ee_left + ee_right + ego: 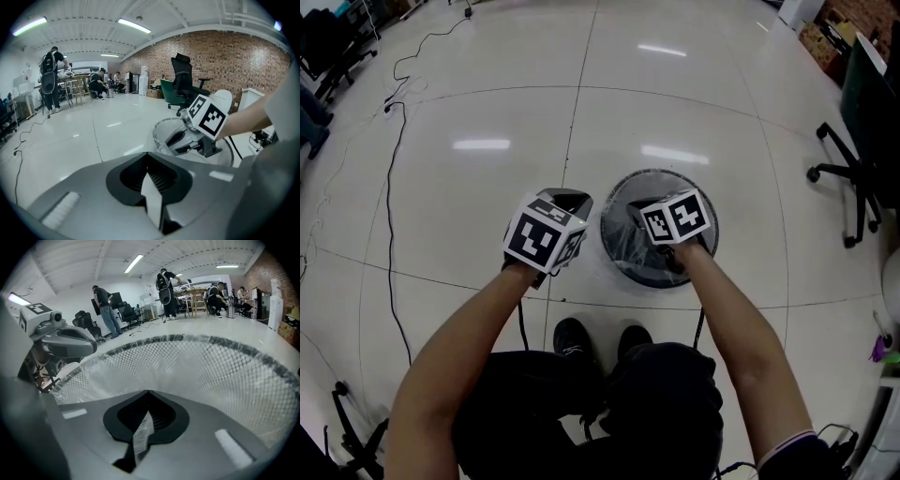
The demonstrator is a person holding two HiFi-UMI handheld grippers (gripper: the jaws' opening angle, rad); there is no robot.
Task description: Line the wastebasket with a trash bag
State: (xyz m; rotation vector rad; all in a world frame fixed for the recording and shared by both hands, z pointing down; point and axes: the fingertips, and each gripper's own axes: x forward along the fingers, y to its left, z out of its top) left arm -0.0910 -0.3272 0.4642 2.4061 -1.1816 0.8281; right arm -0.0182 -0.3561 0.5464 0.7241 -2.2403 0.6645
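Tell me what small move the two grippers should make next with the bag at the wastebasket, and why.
Probably draw the pinched film outward and down over the rim. The right gripper is shut on crinkled clear trash bag film above the opening of the mesh wastebasket. The left gripper looks shut on a strip of film at the basket's left side. Film already lines the mesh inside.

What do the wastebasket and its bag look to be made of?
Wastebasket: probably dark metal wire mesh, matte; a fine grid of holes shows in its wall. Bag: thin clear plastic film, slightly glossy; it crinkles at the rim and the mesh shows through it.
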